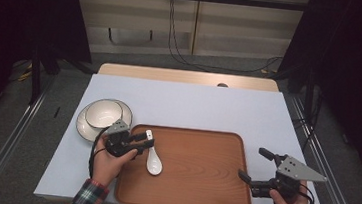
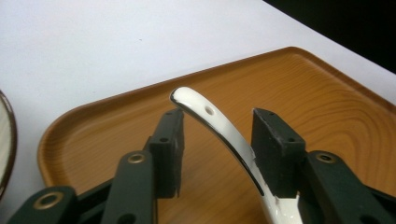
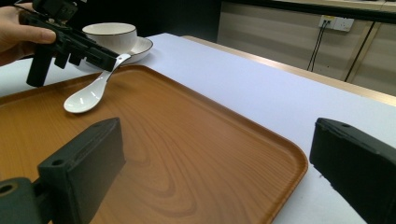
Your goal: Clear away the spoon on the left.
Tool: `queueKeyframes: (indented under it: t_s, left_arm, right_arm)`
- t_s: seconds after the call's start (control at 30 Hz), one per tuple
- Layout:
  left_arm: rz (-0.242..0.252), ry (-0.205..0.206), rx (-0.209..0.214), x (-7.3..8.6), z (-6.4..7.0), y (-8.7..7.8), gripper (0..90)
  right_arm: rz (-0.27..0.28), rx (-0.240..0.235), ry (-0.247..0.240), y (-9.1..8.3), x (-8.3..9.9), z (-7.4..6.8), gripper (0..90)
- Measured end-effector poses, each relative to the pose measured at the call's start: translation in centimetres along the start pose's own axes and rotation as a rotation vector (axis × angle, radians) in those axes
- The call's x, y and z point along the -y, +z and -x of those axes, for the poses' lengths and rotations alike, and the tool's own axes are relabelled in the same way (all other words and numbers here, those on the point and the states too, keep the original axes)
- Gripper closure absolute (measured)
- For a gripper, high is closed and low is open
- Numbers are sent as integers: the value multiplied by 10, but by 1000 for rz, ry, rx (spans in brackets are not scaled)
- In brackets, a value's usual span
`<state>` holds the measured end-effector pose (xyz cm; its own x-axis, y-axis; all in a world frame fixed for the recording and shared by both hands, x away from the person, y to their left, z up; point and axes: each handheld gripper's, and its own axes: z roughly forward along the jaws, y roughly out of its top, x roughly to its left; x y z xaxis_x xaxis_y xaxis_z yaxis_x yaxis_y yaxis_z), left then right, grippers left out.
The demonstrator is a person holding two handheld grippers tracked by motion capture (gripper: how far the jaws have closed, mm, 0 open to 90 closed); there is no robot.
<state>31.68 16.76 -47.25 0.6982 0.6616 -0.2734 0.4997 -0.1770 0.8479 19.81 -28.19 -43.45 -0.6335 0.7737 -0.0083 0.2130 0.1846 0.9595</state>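
Both tools are showing matte black bodies. The left gripper (image 1: 141, 139) is carrying a small grey three-cornered plate on top and a black cable trailing down by the wrist; its blocky fingers (image 2: 170, 149) are showing brass-coloured pivot screws and small round holes. The right gripper (image 1: 255, 164) is wearing a larger grey plate dotted with dark screws. The left sleeve (image 1: 84, 197) is showing red, green and white plaid.
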Motion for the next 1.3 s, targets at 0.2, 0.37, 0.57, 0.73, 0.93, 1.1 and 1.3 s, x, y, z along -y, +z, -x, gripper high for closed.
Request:
queueKeyframes:
  t_s: [0.2,0.37,0.57,0.73,0.93,1.1,1.3]
  left_arm:
    - [7,34,-24,1,0,3,399]
    - [36,52,-38,-3,0,-2,286]
    - [49,67,-35,-8,2,-7,242]
    - [67,78,-17,-12,5,-14,211]
    - [99,78,-9,-15,5,-22,167]
    - [93,81,-20,-15,5,-23,158]
    - [93,78,-19,-15,5,-23,152]
  right_arm:
    - [2,2,1,-1,0,1,27]
    - [-3,0,0,-1,0,0,27]
    - [1,0,1,-1,0,0,27]
    - [-2,-5,1,-2,0,0,27]
    - [1,6,-3,-2,0,1,27]
    - [-3,5,-3,-2,1,2,27]
    - [-2,8,2,-1,1,2,26]
